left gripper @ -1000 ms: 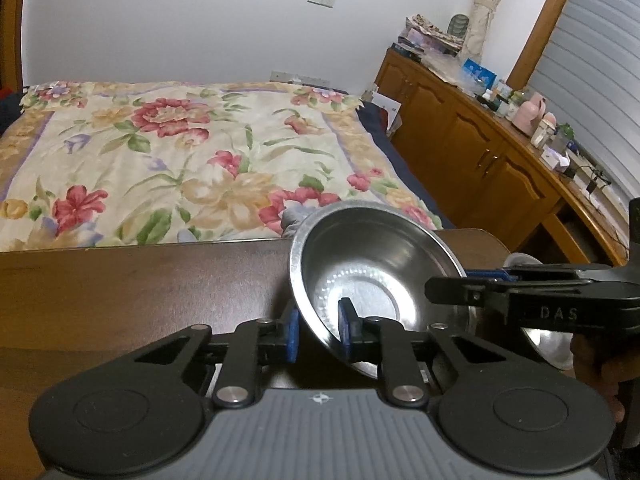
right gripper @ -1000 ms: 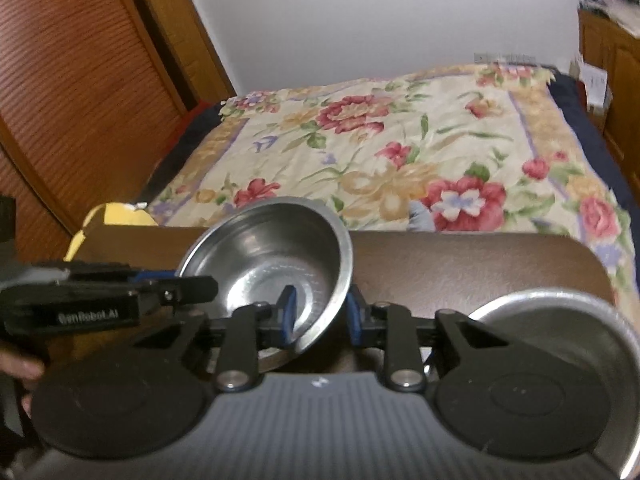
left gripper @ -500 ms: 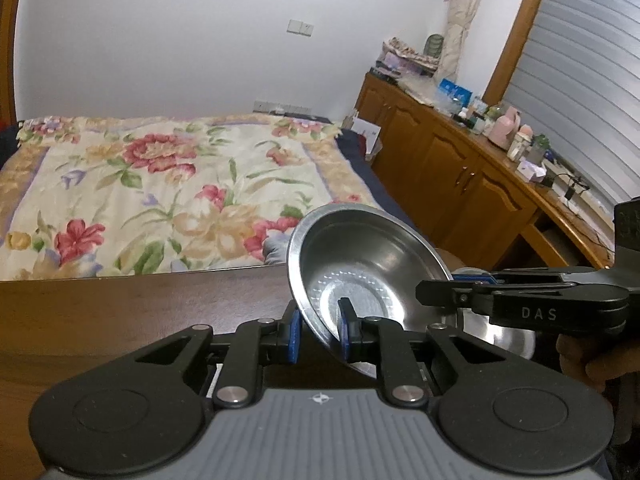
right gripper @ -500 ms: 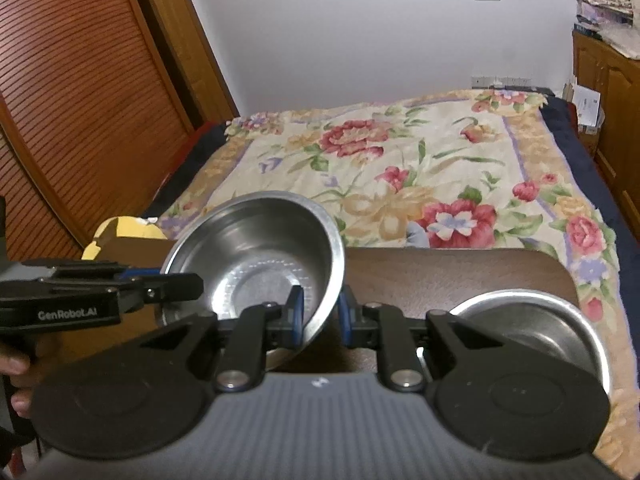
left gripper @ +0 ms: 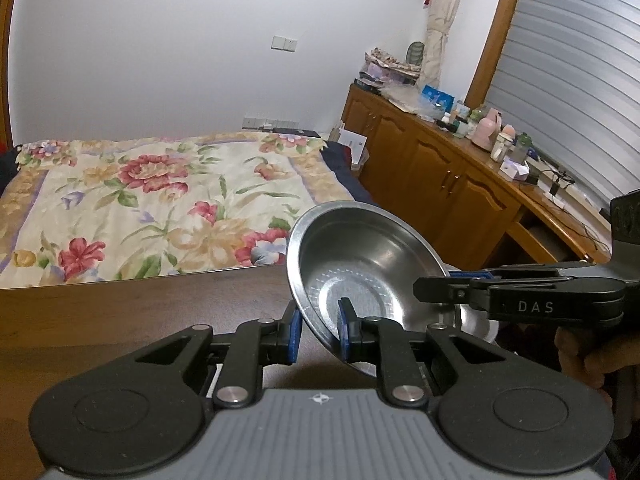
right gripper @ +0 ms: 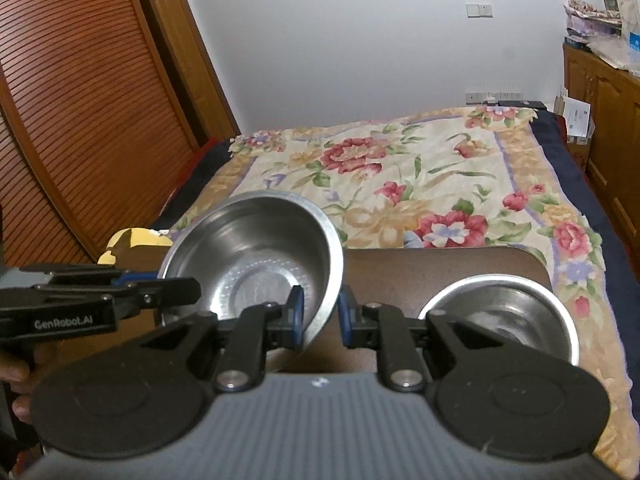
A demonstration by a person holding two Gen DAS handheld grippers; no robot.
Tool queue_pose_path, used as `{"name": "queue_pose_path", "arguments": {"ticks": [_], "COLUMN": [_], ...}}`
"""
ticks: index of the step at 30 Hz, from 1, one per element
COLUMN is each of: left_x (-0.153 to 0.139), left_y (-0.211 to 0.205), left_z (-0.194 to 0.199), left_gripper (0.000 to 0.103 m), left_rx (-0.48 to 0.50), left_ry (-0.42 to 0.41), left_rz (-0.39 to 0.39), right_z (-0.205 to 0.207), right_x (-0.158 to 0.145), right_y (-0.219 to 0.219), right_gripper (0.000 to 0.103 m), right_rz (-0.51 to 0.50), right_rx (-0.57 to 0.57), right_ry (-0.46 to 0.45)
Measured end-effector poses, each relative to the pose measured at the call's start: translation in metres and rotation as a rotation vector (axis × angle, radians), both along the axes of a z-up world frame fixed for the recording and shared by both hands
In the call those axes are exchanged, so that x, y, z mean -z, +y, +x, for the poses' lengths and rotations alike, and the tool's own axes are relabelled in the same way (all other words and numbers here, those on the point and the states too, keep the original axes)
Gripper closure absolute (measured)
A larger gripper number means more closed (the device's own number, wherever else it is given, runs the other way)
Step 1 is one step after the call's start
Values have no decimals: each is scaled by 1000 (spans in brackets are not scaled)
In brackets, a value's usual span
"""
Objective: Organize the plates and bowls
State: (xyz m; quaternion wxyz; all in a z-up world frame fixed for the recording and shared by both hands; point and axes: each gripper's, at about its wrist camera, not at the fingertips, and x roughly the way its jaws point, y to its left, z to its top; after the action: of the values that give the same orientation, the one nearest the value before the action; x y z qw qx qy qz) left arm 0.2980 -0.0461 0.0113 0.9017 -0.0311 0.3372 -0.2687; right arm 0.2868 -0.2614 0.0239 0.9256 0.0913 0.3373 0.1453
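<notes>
Round brushed-steel bowl (left gripper: 360, 264) pinched at rim by left gripper (left gripper: 318, 330) and right gripper (right gripper: 320, 316), frame centre; second steel bowl (right gripper: 500, 316) lower right on smooth dark wood table (right gripper: 440, 268).

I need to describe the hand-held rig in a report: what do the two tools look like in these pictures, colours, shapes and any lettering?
Both look alike: the left tool and right tool each have black linkage arms with silver pivot screws, blue pads on the fingers, and a ribbed grey body flanked by two round black discs. Seen side-on, the left tool's side reads "GenRobot.AI", the right's "DAS". No cables or sleeves show.
</notes>
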Motion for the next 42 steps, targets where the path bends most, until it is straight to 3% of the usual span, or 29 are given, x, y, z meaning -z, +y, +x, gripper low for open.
{"name": "queue_pose_path", "arguments": {"ticks": [21,42], "left_x": [-9,15], "left_y": [0,5], "left_z": [-55,-113], "left_gripper": [82,82], "left_rx": [42,63], "left_ry": [-41,-20], "left_rz": [10,35], "right_z": [-48,-101], "right_x": [-6,17], "right_y": [-3,4], "right_gripper": [83,83], "right_rz": [-8,-21], "right_rx": [17,-6], "right_ry": [-31,1]}}
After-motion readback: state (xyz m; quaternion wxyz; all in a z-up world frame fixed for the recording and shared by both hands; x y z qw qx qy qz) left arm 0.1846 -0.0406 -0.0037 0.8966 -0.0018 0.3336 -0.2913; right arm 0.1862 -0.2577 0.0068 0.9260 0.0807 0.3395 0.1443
